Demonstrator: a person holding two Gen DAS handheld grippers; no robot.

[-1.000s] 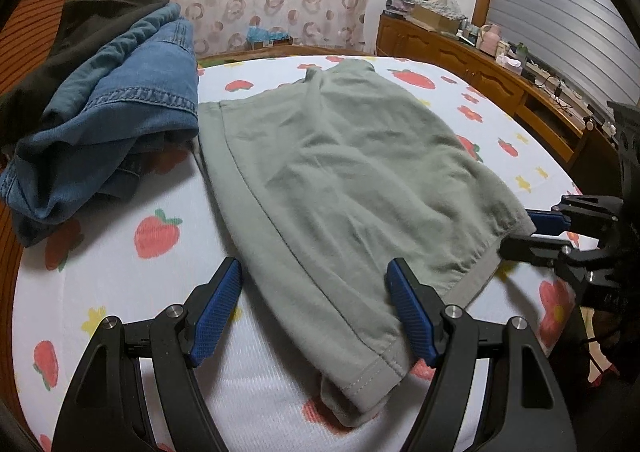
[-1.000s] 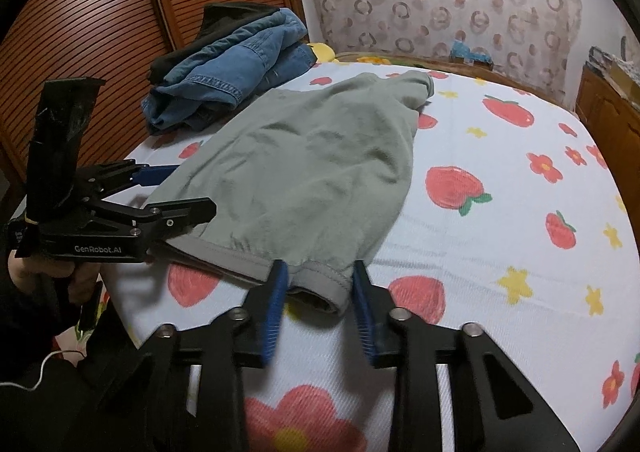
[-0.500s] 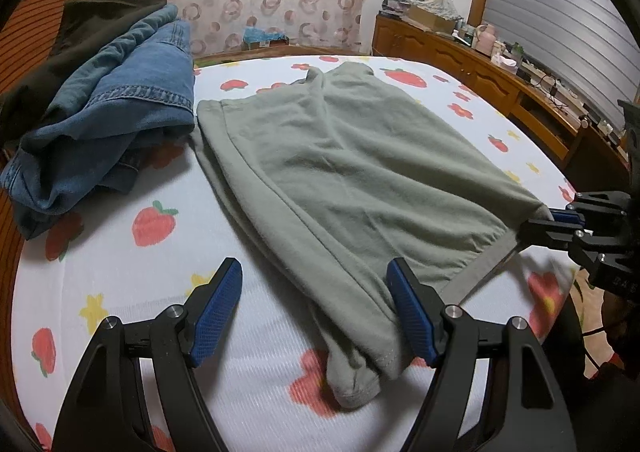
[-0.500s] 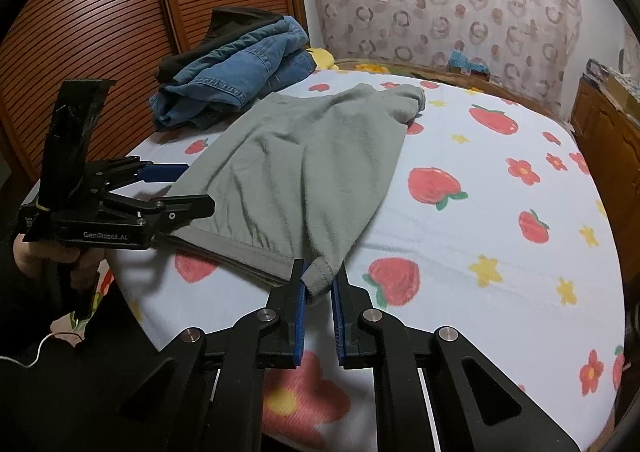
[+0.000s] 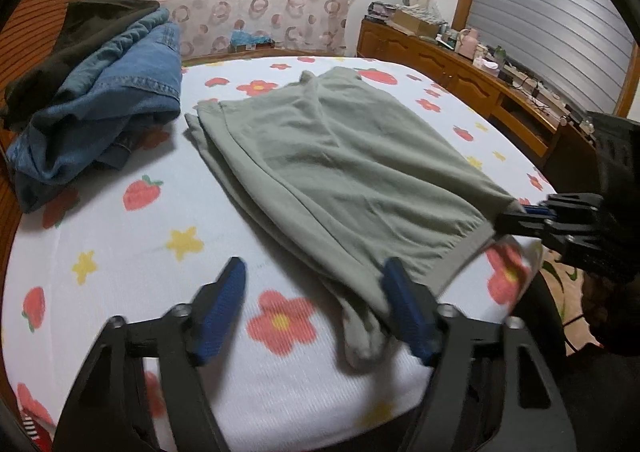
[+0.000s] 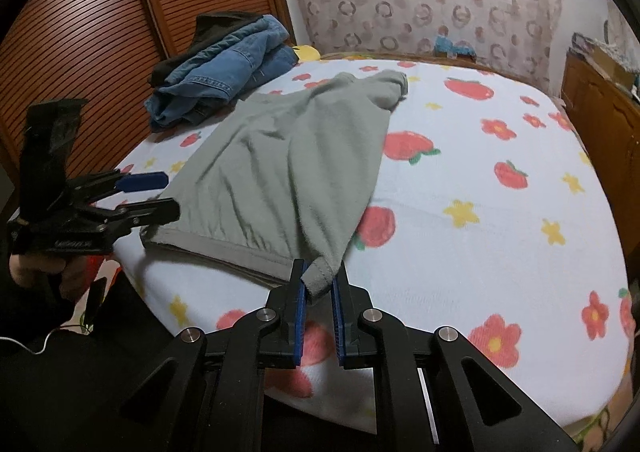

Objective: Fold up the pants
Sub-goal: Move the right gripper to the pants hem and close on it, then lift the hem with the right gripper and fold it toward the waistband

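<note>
1. Lying across the bed [image 6: 500,252], on a white sheet printed with strawberries and flowers: green pants [image 5: 352,175], folded lengthwise, waistband at the near edge.
2. Clamped on the waistband's right corner: right gripper [image 6: 320,292], jaws clenched on a bunched tab of fabric, that corner lifted slightly off the sheet.
3. Seen again from the left wrist view at the far right, same right gripper [image 5: 516,213], pinching that corner.
4. Hovering at the waistband's other end: left gripper [image 5: 316,308], jaws released and spread wide, 1 blue pad close beside the drooping fabric corner, the other over bare sheet.
5. From the right wrist view, left gripper [image 6: 154,195] just beside the waistband's left corner, gripping nothing.
6. Piled near the bed's far left corner, apart from the pants: blue jeans [image 6: 224,71] with a dark garment [image 5: 76,39] on top.
</note>
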